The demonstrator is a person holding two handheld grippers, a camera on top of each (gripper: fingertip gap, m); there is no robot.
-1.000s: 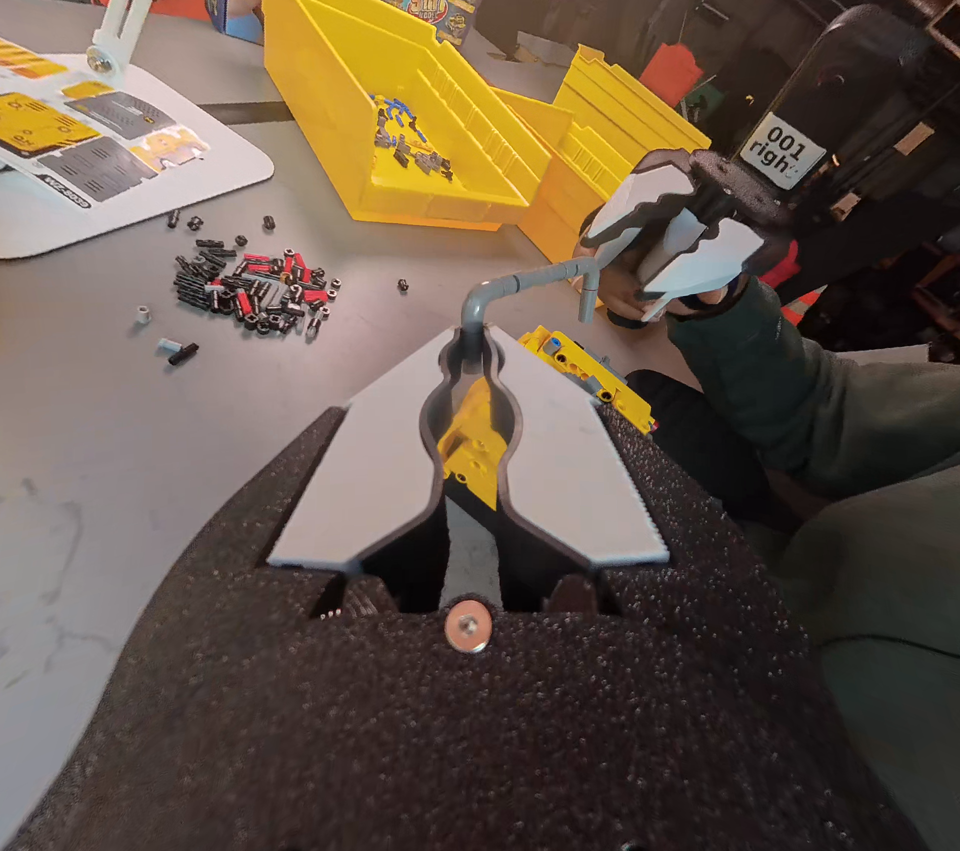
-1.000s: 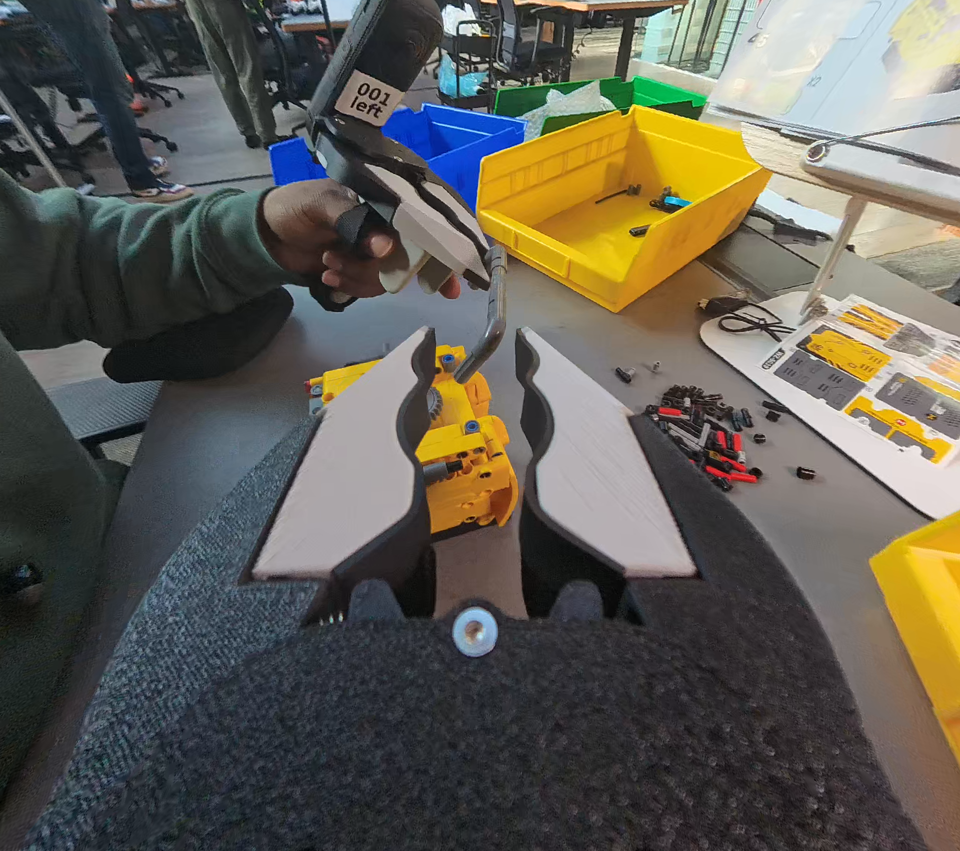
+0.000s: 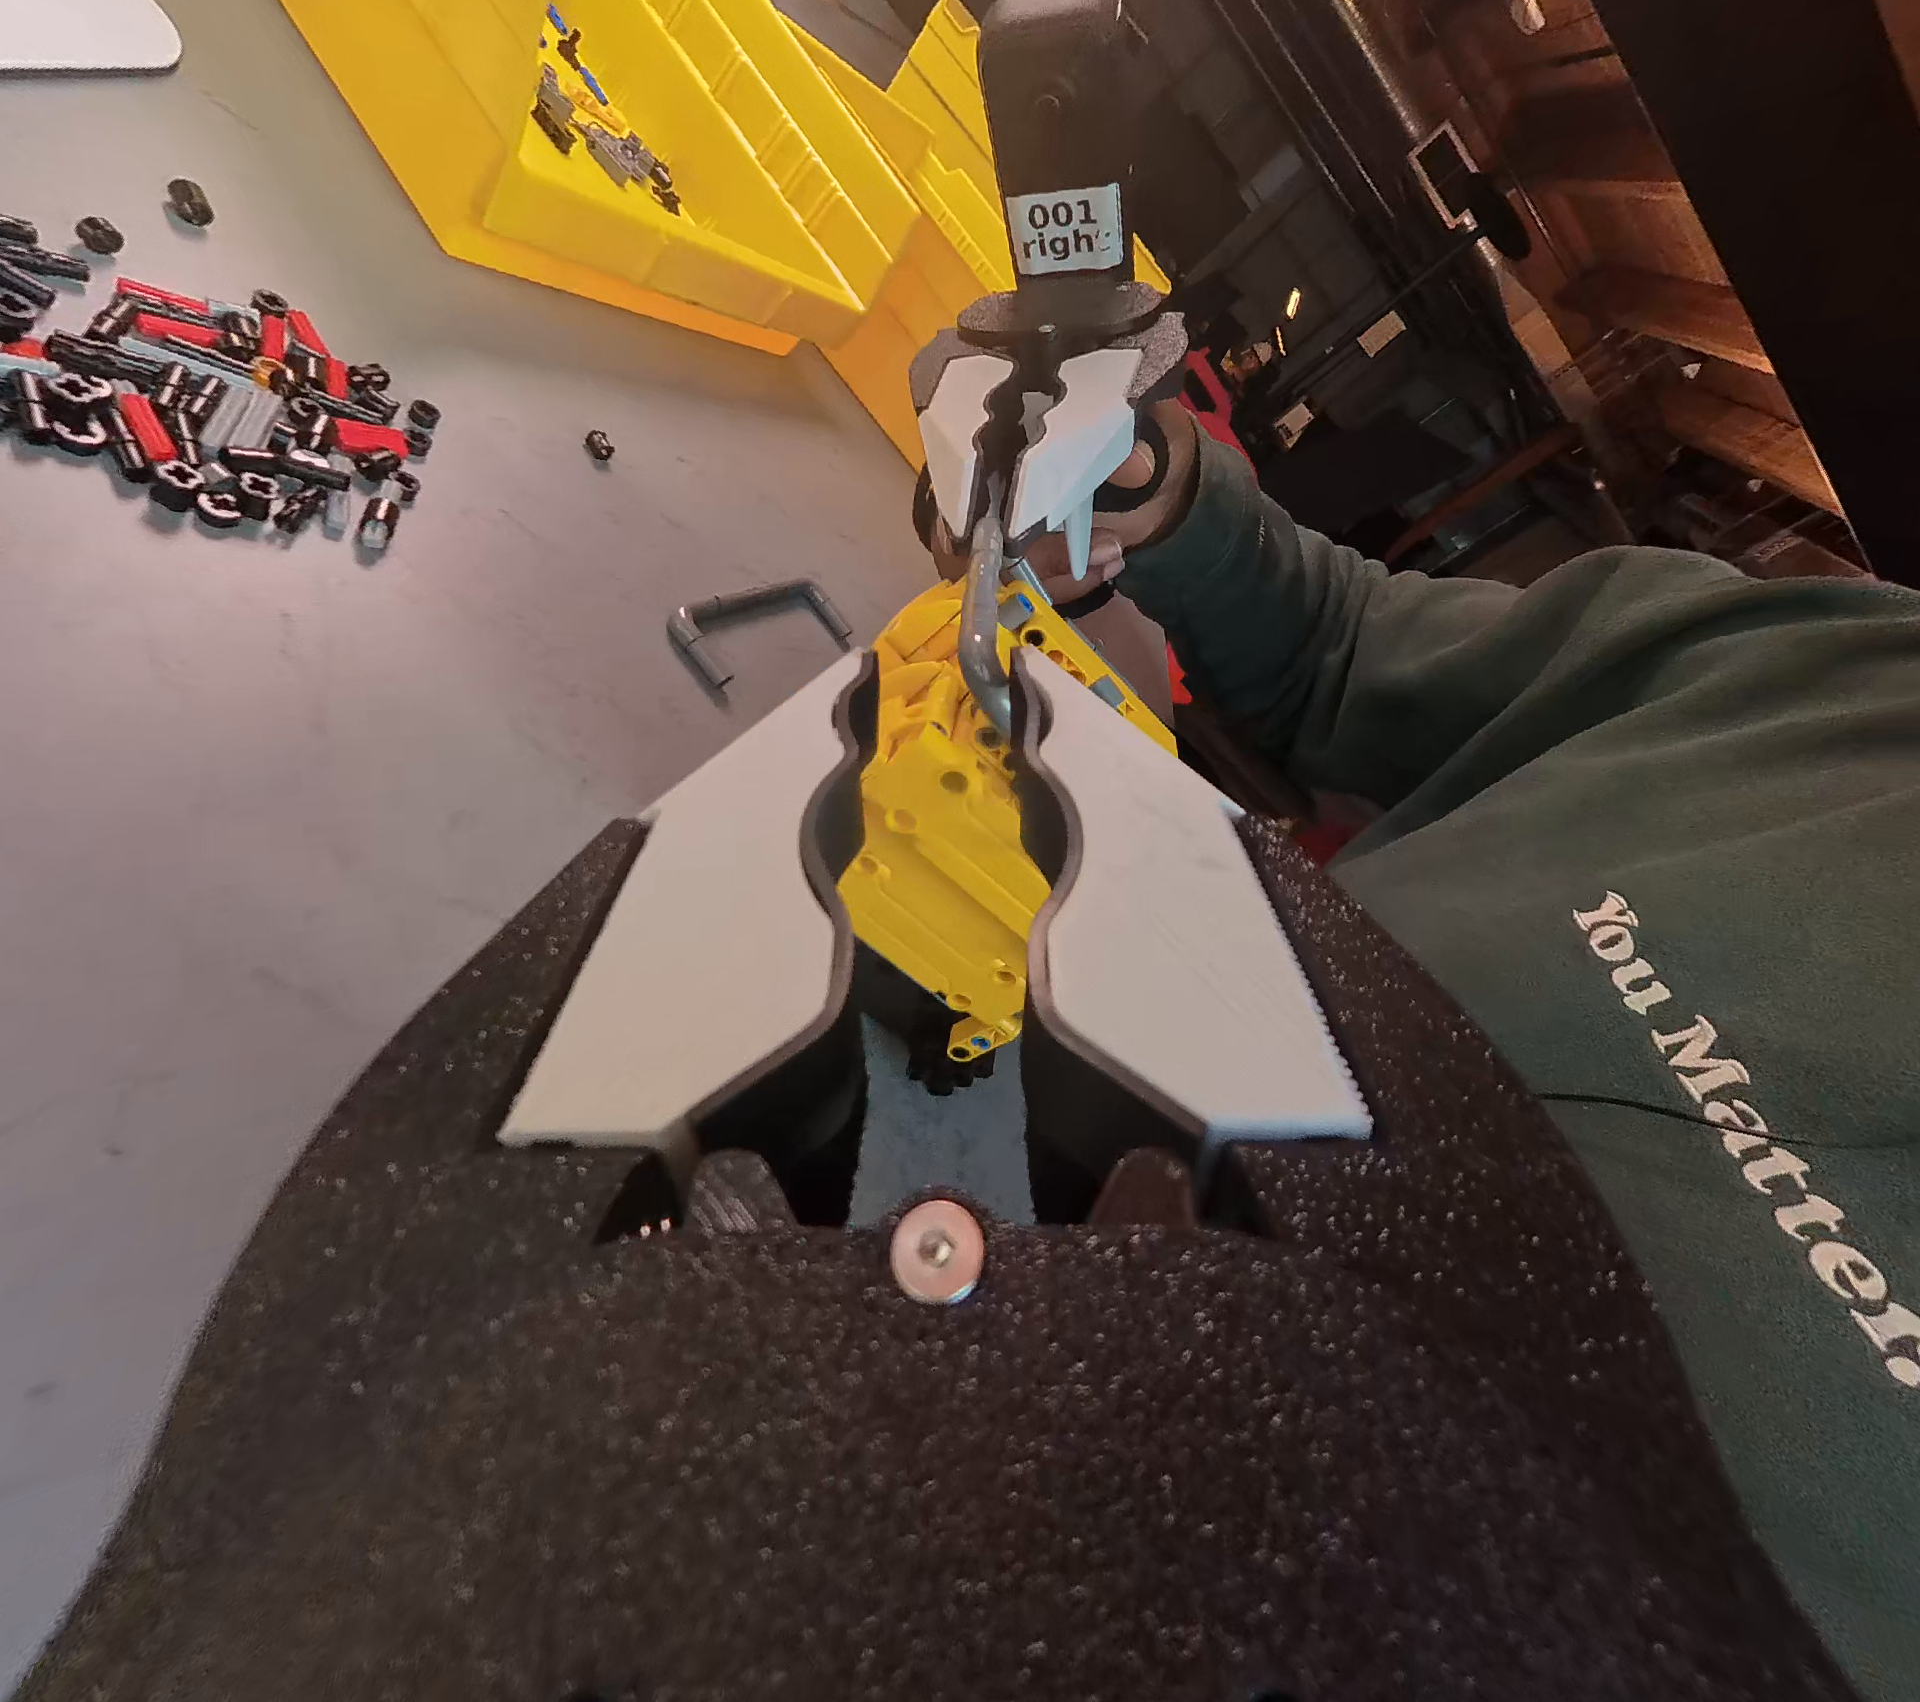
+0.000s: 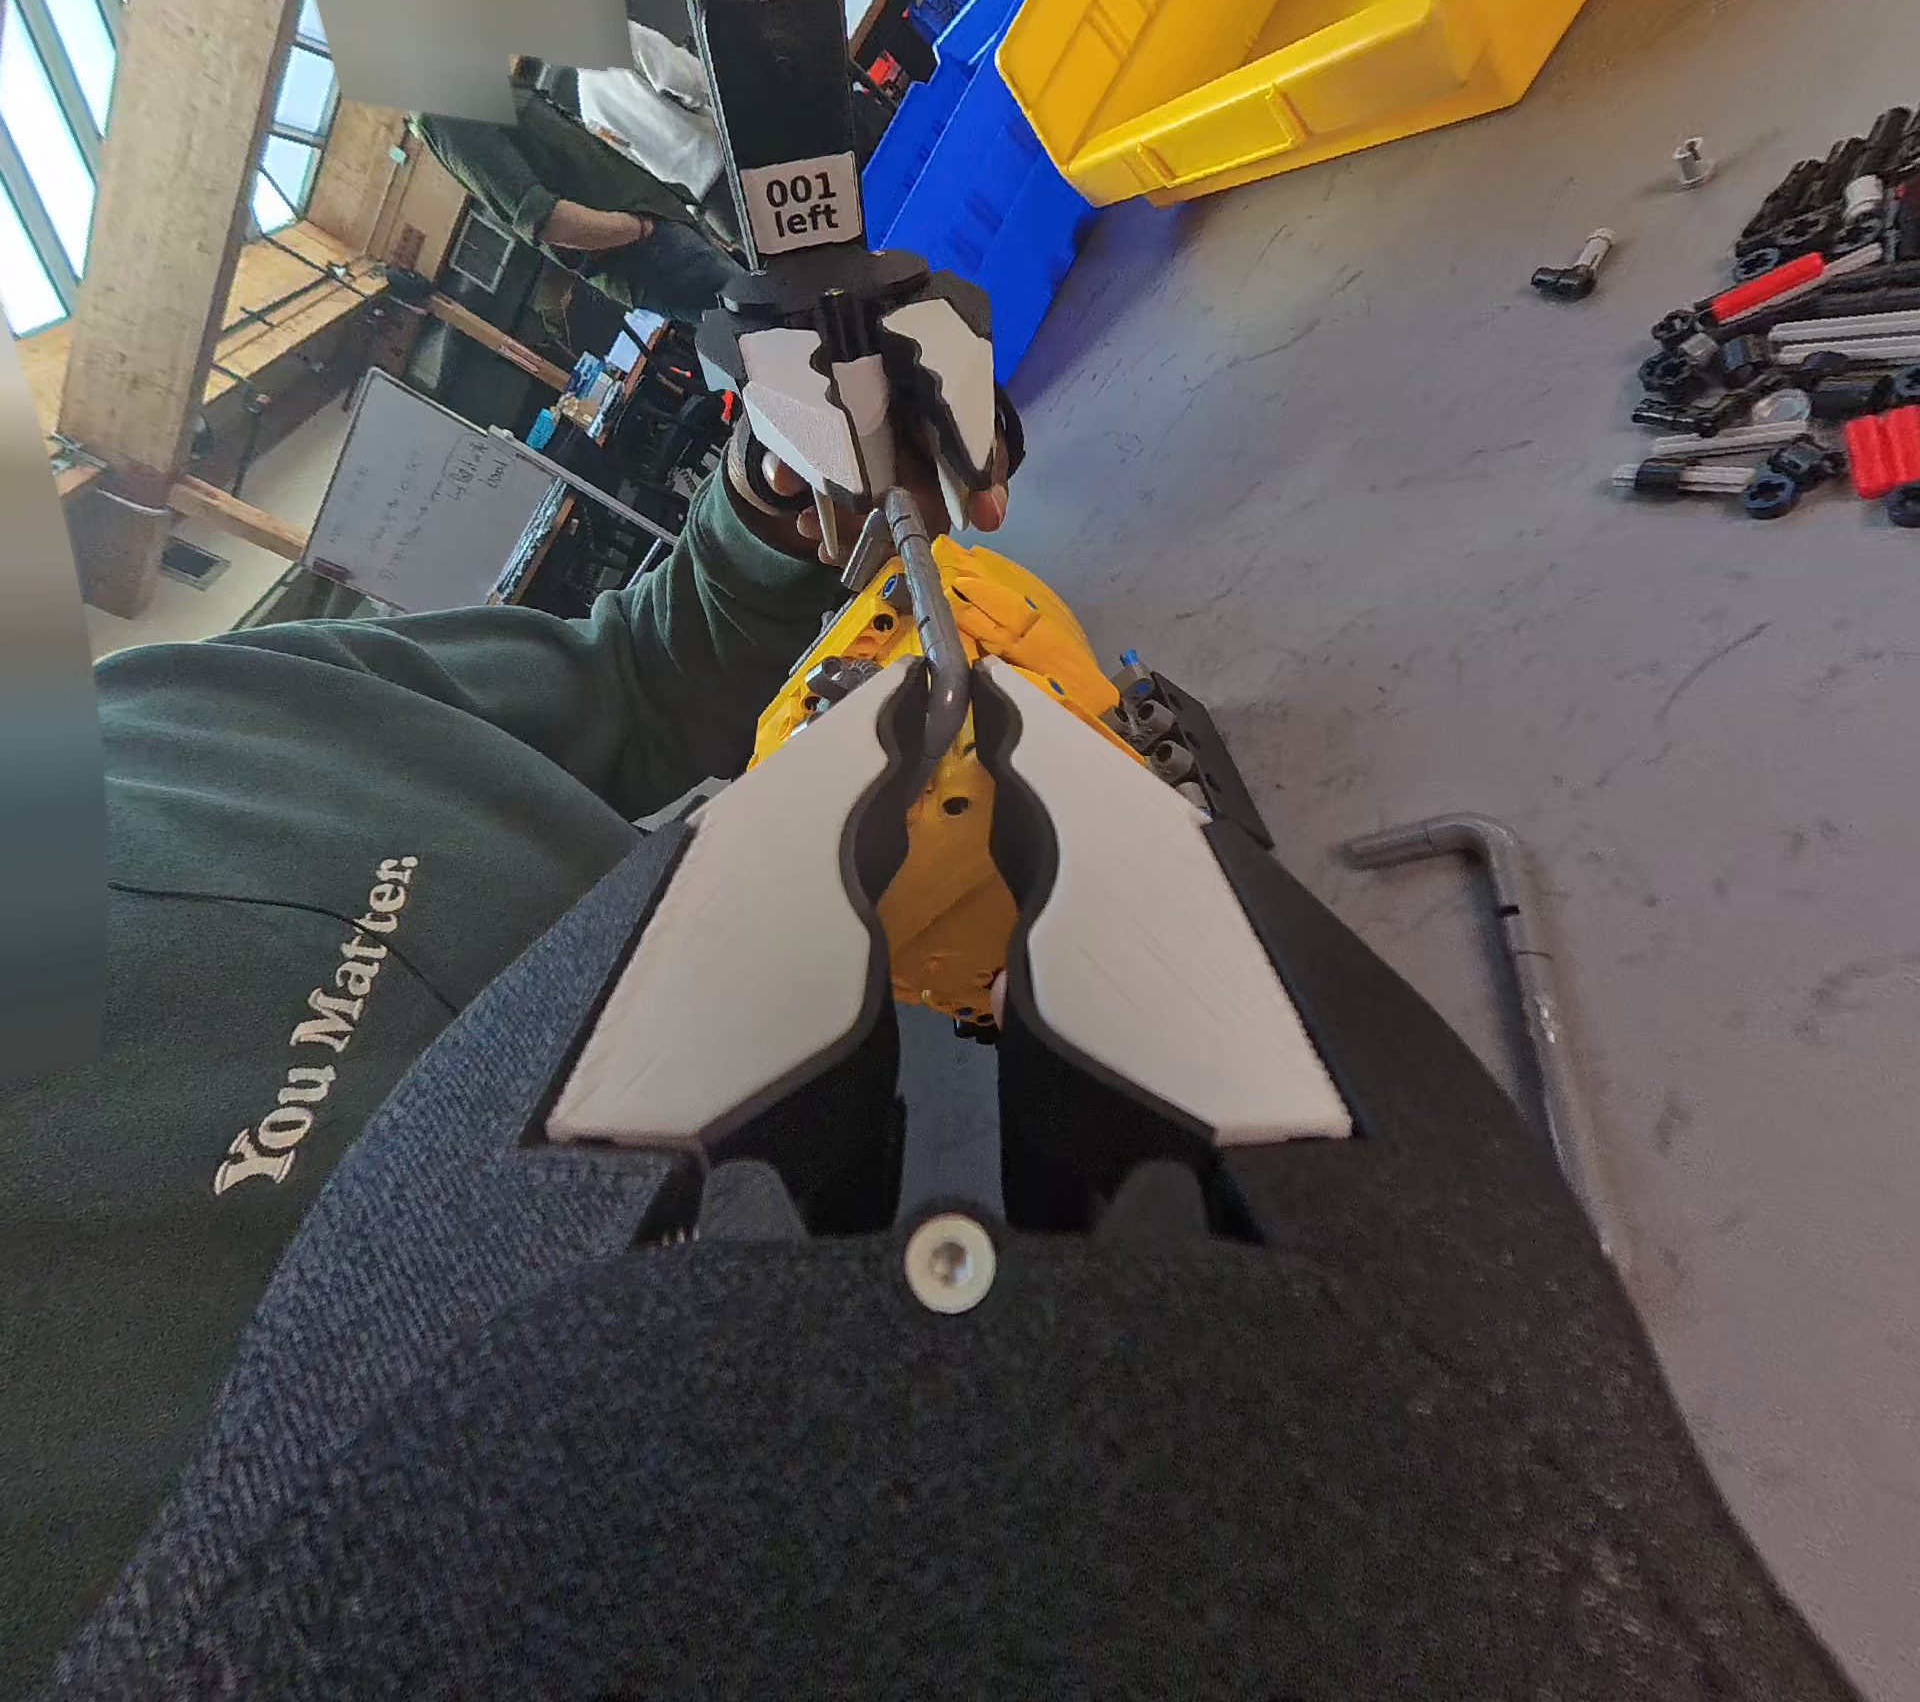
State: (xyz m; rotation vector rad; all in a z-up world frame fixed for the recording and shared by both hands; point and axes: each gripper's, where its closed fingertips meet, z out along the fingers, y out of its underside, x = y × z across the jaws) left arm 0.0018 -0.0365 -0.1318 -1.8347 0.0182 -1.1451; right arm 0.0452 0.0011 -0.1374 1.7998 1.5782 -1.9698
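Yellow brick model (image 3: 935,873) lies on the grey table (image 3: 312,769), its long axis running away between the left gripper's (image 3: 940,686) parted fingers; whether they pinch it I cannot tell. A bent grey tube (image 3: 982,613) rises from it to the right gripper (image 3: 997,525). Yellow bins (image 3: 675,94) and loose pins (image 3: 208,405) sit beyond, in a dim hall.

From the right wrist, the fingers are clenched on the tube's hooked end, which points at the left gripper. A spare tube (image 4: 1496,904) lies alongside, and a whiteboard (image 4: 416,499) stands behind
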